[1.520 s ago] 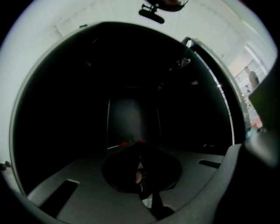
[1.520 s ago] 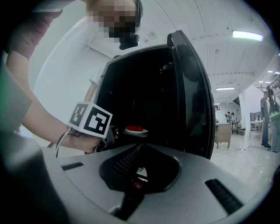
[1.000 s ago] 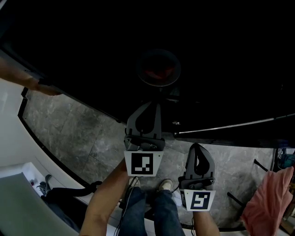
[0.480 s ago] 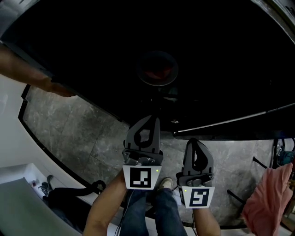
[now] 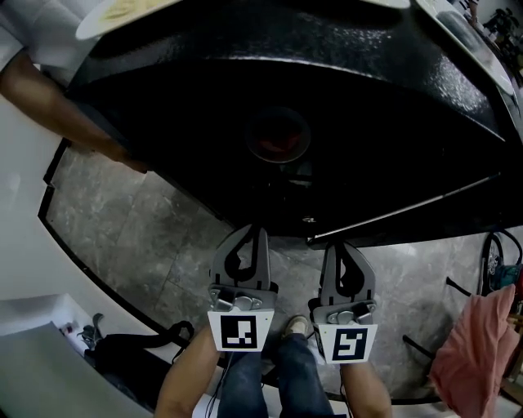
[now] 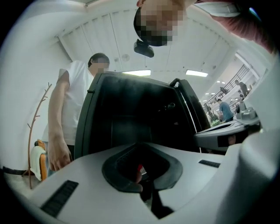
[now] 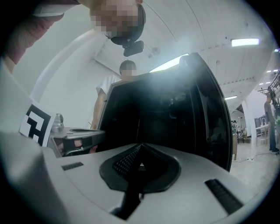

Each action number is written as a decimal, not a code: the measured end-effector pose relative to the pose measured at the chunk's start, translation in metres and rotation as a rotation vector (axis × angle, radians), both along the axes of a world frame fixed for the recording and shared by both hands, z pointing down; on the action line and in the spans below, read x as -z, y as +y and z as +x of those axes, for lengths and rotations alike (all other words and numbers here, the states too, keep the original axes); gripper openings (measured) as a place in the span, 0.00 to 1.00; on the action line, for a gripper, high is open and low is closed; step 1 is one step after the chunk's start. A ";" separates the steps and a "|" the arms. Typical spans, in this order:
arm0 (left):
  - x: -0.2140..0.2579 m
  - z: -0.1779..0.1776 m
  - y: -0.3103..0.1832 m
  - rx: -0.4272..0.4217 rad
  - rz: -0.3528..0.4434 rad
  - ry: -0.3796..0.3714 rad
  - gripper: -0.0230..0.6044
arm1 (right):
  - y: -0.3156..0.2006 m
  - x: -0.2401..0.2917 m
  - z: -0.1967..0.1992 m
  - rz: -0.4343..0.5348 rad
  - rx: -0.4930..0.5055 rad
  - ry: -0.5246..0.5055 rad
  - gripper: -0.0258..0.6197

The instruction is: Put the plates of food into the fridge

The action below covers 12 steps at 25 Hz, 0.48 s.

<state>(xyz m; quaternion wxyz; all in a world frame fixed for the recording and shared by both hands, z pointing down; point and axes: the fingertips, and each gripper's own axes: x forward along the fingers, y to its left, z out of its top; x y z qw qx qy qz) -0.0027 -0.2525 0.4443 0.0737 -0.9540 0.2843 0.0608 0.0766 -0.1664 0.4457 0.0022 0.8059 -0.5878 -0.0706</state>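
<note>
Left tool (image 5: 249,237) and right tool (image 5: 347,249) hang side by side, near each other but apart, low over the floor (image 5: 155,229). Each has its jaws pressed together on nothing. Both point forward at the open front of the black fridge (image 5: 343,90), just short of its lower edge.

Deep in the dark inside of the fridge lies a round plate (image 5: 278,135) with something red on it. It lies flat and level, straight ahead of the left tool and well apart from it. Being round, it has no long axis, and the gloom hides what it rests on. On the top of the fridge, at the far left corner, the rim of a white plate with pale food (image 5: 122,10) shows.

The floor is grey mottled stone with a dark border strip along a white wall. A black bag (image 5: 131,359) lies at the lower left, and a pink cloth (image 5: 474,351) hangs on a dark rack at the right. A second person in a white shirt (image 6: 78,100) stands beside the fridge, one bare arm (image 5: 57,98) reaching down its left side. Overhead is a white ceiling with strip lights (image 7: 245,42).
</note>
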 end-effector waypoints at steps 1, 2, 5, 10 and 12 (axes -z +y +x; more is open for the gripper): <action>0.005 -0.003 0.000 0.005 -0.009 0.006 0.05 | -0.001 0.006 -0.001 0.010 -0.002 0.006 0.06; 0.009 -0.006 0.000 0.009 -0.020 0.010 0.05 | -0.001 0.012 -0.001 0.017 -0.001 0.012 0.06; 0.019 -0.016 -0.003 0.039 -0.055 0.014 0.05 | -0.005 0.029 -0.003 0.031 0.007 0.025 0.06; 0.038 -0.028 -0.003 0.075 -0.102 0.038 0.05 | -0.004 0.055 -0.004 0.044 0.000 0.032 0.06; 0.049 -0.032 -0.002 0.076 -0.102 0.040 0.05 | -0.003 0.067 -0.004 0.053 -0.003 0.040 0.06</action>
